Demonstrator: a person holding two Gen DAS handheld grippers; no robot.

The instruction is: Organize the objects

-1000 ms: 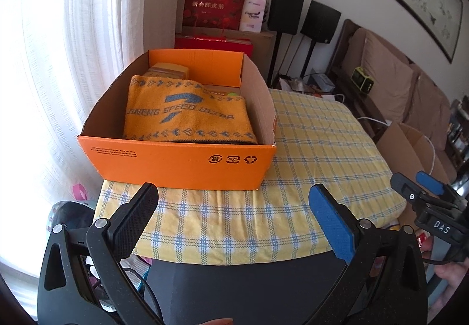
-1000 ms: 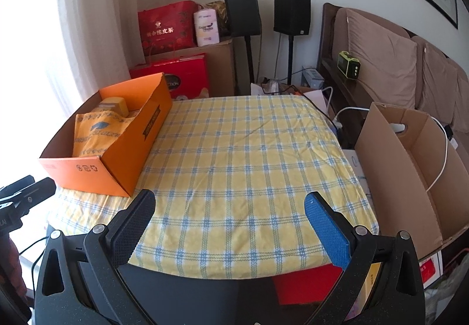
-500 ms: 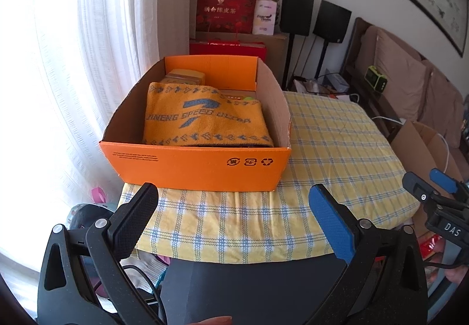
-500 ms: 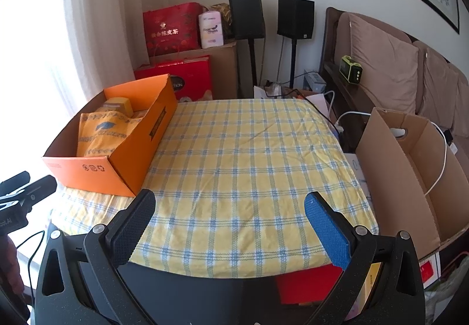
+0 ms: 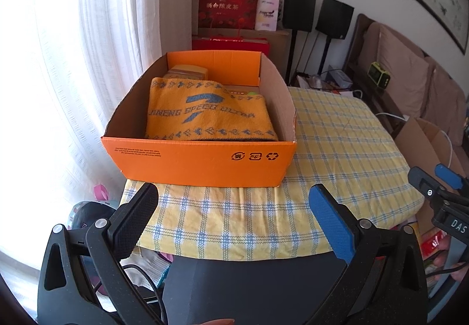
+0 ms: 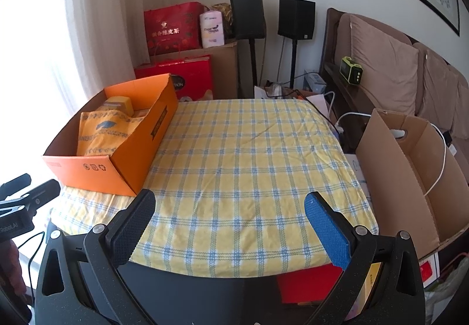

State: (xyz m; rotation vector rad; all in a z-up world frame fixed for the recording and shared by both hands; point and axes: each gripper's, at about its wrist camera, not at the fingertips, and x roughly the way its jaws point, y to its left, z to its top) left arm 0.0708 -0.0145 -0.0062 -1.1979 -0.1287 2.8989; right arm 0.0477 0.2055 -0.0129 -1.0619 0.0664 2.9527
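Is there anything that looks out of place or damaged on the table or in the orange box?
Nothing serious stands out. The orange box sits upright on the checked tablecloth, with the folded orange towel lying neatly inside. Only the box's right front corner edge looks slightly torn. Both grippers are open and empty.

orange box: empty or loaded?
Loaded. The orange box is open-topped; a folded orange towel covers most of the inside, smaller boxes behind.
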